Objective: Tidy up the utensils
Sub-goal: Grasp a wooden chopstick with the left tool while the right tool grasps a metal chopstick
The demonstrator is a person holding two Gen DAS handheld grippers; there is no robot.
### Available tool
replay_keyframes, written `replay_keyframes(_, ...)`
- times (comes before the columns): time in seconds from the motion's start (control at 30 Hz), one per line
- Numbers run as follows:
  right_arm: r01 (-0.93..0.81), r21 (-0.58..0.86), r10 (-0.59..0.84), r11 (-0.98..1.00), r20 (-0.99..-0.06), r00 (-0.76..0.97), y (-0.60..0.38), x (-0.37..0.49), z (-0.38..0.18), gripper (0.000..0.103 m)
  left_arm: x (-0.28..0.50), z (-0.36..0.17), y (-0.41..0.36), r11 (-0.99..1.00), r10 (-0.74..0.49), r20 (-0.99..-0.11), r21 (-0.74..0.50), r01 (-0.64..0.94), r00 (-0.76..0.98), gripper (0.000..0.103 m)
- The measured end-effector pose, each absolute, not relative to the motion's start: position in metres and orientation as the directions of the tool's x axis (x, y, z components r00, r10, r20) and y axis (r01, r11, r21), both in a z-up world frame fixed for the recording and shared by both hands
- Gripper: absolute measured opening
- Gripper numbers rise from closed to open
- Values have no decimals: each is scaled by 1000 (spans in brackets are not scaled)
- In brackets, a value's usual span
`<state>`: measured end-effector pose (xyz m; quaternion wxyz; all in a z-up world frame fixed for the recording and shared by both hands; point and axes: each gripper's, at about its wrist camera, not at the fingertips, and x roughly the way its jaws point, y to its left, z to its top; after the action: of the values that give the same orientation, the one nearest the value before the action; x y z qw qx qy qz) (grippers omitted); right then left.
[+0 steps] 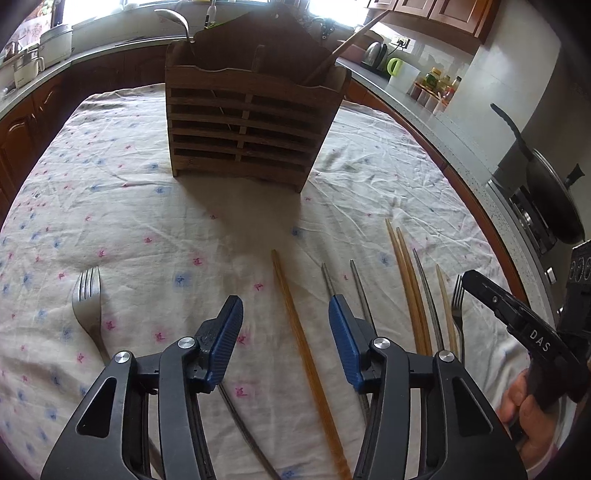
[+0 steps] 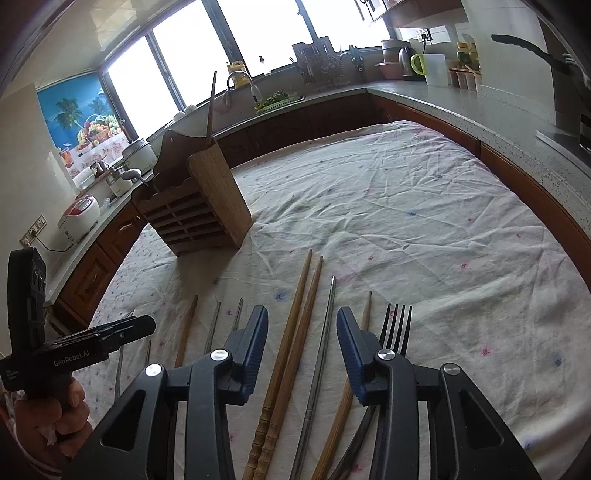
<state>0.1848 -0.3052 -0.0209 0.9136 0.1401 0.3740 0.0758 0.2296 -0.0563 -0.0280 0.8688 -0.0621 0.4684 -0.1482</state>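
Caddy (image 1: 255, 122): ladle (image 1: 177, 22) left slot | chopstick (image 1: 343, 48) right slot

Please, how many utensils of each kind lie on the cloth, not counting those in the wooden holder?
Forks: 2
Wooden chopsticks: 4
Metal chopsticks: 4
Total: 10

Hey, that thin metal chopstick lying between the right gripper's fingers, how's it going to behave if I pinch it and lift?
The metal chopstick looks smooth and shiny, so it may slip in the fingers. It is long, thin and probably stiff, so pinched near one end it would likely tilt. Lying flat on the wrinkled tablecloth, it may roll or skid aside when nudged.
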Motion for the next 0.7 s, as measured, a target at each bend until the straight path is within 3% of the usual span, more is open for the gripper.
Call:
replay_keyframes(0.4, -13, 221, 181, 975, -763, 621, -304, 241, -50, 22, 262, -54, -73, 955, -288, -848, -218, 202, 445, 25)
replay_keyframes(0.7, -57, 100, 115, 993, -810, 575, -290, 256, -61, 19, 269, -56, -81, 955, -275, -848, -186, 232, 453, 18)
